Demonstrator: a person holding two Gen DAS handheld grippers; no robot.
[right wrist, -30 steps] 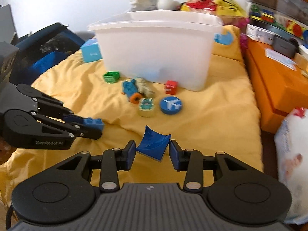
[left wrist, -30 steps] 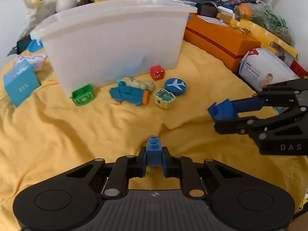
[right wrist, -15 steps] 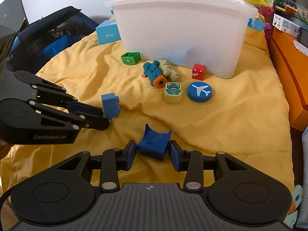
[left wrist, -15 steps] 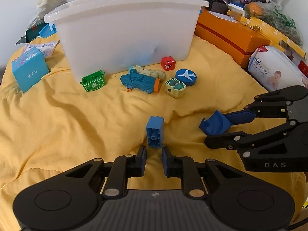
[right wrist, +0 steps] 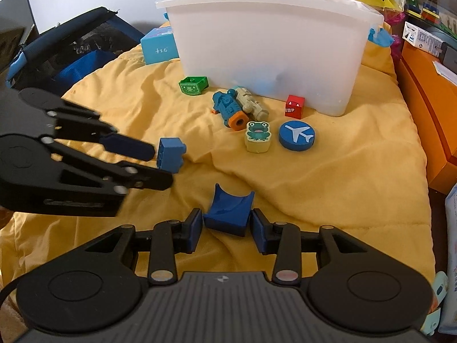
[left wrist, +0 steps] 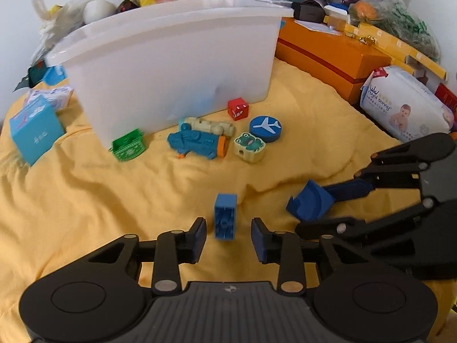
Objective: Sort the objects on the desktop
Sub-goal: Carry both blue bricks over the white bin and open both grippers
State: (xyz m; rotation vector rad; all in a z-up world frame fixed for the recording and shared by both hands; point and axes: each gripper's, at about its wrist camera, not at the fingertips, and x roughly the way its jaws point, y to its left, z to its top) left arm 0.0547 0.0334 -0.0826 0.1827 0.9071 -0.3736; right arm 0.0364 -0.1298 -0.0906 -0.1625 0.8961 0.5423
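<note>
A blue two-stud brick (left wrist: 225,217) lies on the yellow cloth (left wrist: 85,200), just ahead of my left gripper (left wrist: 228,237). The left jaws are opening, and their pads stand clear of the brick on both sides. In the right wrist view the same brick (right wrist: 171,154) sits at the tips of the left gripper (right wrist: 160,167). My right gripper (right wrist: 227,230) is shut on a dark blue curved block (right wrist: 228,214), low over the cloth. From the left wrist view that curved block (left wrist: 310,204) and the right gripper (left wrist: 312,211) are at the right.
A large white bin (left wrist: 171,65) stands behind. In front of it lie a green basket piece (left wrist: 127,145), a blue toy train (left wrist: 197,143), a red cube (left wrist: 237,109), a frog block (left wrist: 250,145) and a plane disc (left wrist: 265,128). An orange box (left wrist: 328,57) borders the right.
My left gripper has let go of the blue brick, which now lies on the cloth, and its jaws have spread. The right gripper still holds the curved block, slightly lower.
</note>
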